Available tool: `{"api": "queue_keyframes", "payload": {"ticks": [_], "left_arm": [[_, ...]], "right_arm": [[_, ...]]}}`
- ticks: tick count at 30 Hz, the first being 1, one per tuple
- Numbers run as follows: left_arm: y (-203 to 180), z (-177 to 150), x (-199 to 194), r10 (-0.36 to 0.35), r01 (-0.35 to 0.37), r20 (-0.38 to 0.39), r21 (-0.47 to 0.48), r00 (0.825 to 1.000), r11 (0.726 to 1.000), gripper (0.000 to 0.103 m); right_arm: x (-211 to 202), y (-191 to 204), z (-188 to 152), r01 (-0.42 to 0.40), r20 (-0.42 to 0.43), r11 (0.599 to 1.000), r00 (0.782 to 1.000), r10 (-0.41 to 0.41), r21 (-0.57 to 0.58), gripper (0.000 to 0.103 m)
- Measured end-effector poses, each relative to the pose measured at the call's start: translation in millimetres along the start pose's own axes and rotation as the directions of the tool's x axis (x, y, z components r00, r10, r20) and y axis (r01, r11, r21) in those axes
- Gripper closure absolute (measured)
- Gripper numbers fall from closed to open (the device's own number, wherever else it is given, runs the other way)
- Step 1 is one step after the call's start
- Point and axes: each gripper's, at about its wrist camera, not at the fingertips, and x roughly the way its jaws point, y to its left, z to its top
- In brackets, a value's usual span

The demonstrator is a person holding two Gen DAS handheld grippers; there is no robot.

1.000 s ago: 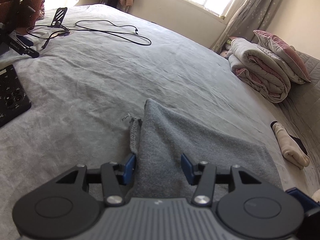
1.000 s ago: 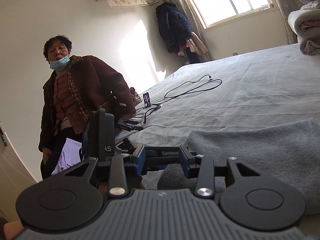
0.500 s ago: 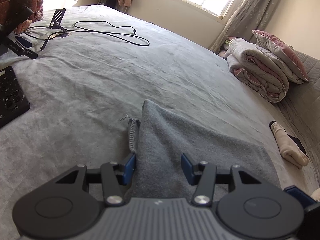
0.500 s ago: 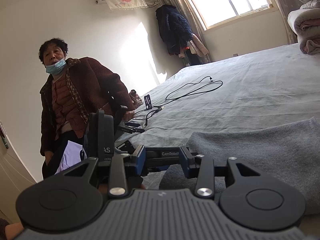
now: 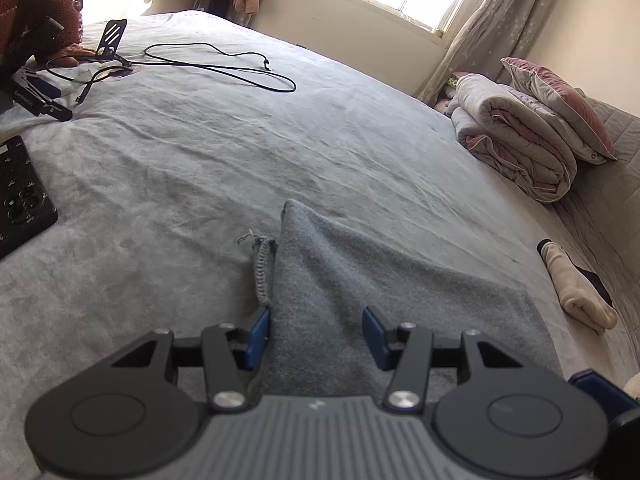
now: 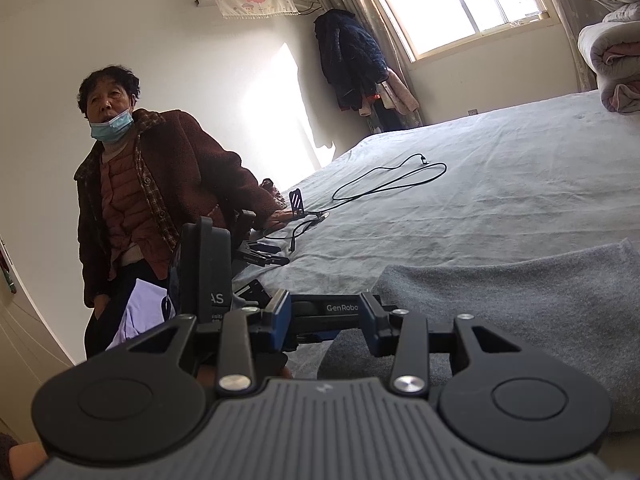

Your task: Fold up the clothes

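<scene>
Grey garment [image 5: 340, 280] seemingly between left claw [image 5: 316, 336] pads

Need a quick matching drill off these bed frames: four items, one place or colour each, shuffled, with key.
Items:
1. garment
2. cable
3. quilt
4. sock

Descriptions:
A. black, looped on the far part of the bed
B. cream, rolled, at the right edge of the bed
C. grey, lying right in front of the left gripper
D. folded, stacked under a pillow by the curtain

Pairs: 1-C, 2-A, 3-D, 4-B
</scene>
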Motion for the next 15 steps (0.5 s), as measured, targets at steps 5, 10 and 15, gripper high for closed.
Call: {"api": "queue_keyframes", "payload": {"ticks": [5,10,15], "left_arm": [[-1.6,-0.7,-0.3,0.003,-0.003,0.002,0.007,1.0,1.0,0.052],[-2.4,-0.5,-0.7,0.001,-0.001,0.005,0.006,1.0,1.0,0.052],[-0.9,0.2,1.0,0.002,-0.002,0.001,0.001,1.0,1.0,0.052]], "right_arm": [[-1.2,1.4,0.4,-0.009,0.004,1.0,1.0,0.009,-0.001,0.061],[-5.0,2.1,0.5,-0.011,0.008,1.0,1.0,0.011,0.007,0.061],[-7.8,3.0,-0.6,-0.012,0.0,1.0,1.0,0.012,0.015,0.061]]}}
